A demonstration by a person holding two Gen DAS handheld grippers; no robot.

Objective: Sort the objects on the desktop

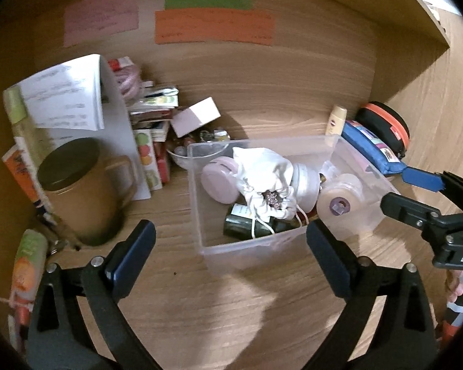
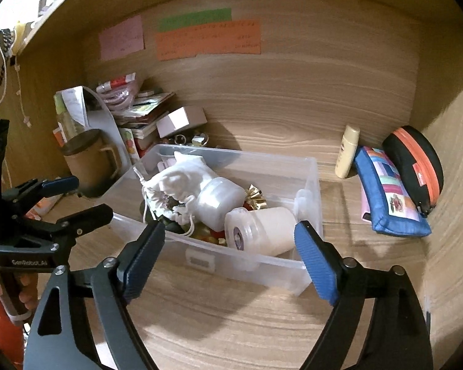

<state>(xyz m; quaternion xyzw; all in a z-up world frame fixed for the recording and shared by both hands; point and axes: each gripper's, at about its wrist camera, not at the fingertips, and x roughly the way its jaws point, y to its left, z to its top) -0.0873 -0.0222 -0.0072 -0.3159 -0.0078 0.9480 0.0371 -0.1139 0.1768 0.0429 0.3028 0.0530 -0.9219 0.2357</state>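
A clear plastic bin (image 1: 352, 157) (image 2: 311, 178) sits mid-desk. It holds a white drawstring pouch (image 1: 262, 172) (image 2: 176, 182), a pink round case (image 1: 219, 178), white jars (image 2: 222, 200), a lidded cream tube (image 1: 339, 197) (image 2: 262, 228) and a dark bottle (image 1: 240, 222). My left gripper (image 1: 231, 246) is open and empty, just in front of the bin. My right gripper (image 2: 231, 246) is open and empty at the bin's near wall; it also shows in the left wrist view (image 1: 416, 194), right of the bin.
A brown lidded mug (image 1: 77, 185) (image 2: 89, 160), papers and stacked boxes (image 1: 151, 123) stand left. A lotion bottle (image 2: 348, 151), blue pouch (image 2: 385, 191) and black-orange case (image 2: 416, 163) lean at the right wall. Coloured notes (image 1: 213, 26) hang on the back panel.
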